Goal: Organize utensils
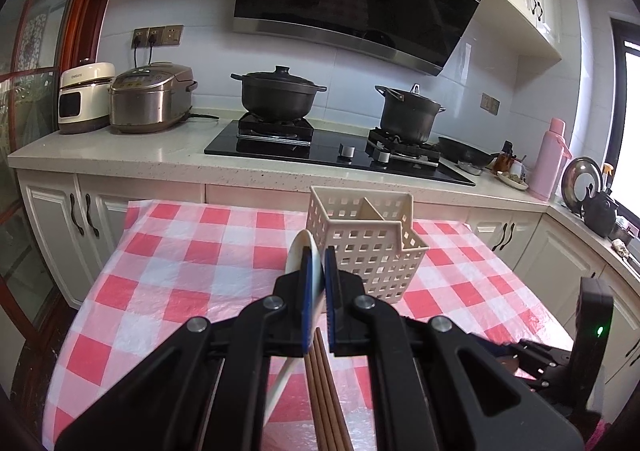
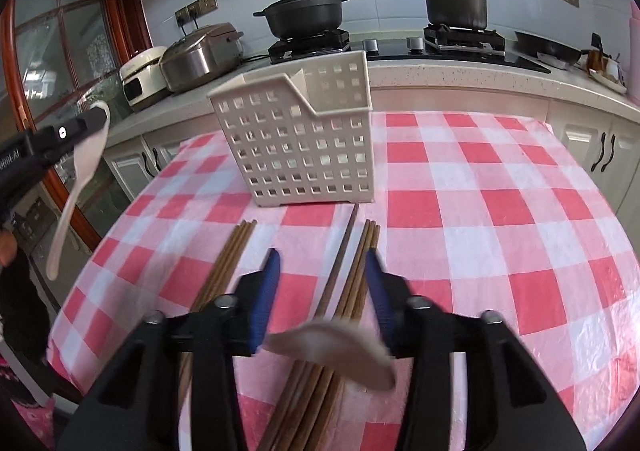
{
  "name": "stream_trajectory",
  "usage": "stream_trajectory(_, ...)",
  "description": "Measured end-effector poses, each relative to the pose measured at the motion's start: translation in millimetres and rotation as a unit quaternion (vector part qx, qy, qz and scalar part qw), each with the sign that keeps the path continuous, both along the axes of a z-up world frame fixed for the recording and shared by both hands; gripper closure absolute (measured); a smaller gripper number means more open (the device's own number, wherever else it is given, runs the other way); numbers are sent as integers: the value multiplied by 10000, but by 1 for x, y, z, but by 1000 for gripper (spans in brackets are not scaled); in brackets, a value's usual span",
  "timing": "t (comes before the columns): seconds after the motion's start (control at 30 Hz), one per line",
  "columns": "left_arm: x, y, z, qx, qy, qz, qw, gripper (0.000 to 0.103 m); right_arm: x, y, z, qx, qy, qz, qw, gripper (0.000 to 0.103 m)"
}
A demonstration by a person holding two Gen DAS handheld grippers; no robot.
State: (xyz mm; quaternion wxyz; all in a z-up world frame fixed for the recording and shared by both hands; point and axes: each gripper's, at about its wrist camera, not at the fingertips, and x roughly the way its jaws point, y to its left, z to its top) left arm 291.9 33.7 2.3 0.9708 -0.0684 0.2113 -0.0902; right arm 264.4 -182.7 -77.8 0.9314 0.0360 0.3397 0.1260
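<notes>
Above the checked cloth (image 1: 192, 251), left gripper (image 1: 316, 263) level, jaws clamping a white spoon (image 1: 306, 251).

Perforated caddy (image 2: 296, 131) blocking cloth centre, chopsticks (image 2: 352, 271) lying before it, open tablecloth (image 2: 500, 211) right

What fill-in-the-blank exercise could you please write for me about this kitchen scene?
The left gripper is shut on a white ___.
Brown ___ lie on the checked cloth in front of the basket.
Two black ___ sit on the stove.
Missing words: spoon; chopsticks; pots.
</notes>
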Motion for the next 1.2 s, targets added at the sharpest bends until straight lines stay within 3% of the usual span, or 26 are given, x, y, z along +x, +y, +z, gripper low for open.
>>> stream_trajectory(0.1,1,1,-3,-1,34,-12,10000,97,-2,0,-4,64,-43,-67,9999,102)
stream_trajectory(0.3,1,3,-5,-23,83,-1,10000,97,-5,-6,4,108,82,51,9999,100)
stream_trajectory(0.33,0,3,-5,-18,65,-4,10000,97,-8,-9,6,106,89,24,9999,97)
stream_trajectory(0.43,-5,-1,-5,8,14,-45,10000,97,-24,-22,8,110,139,-116,9998,76)
stream_trajectory(0.47,-6,-4,-6,12,7,-68,10000,97,-31,-28,6,201,201,-163,9995,63)
stream_trajectory(0.5,-8,-6,-7,15,0,-91,10000,97,-39,-33,5,278,260,-199,9991,59)
stream_trajectory(0.63,-18,-18,-14,41,-21,-211,9998,97,-70,-38,-3,357,391,-276,9982,59)
stream_trajectory(0.87,-37,-34,-27,97,52,-382,9992,97,-107,-10,-38,542,895,150,9944,62)
stream_trajectory(1.2,-45,-28,-27,204,6,-136,9997,97,-80,-30,-50,695,973,-237,9925,62)
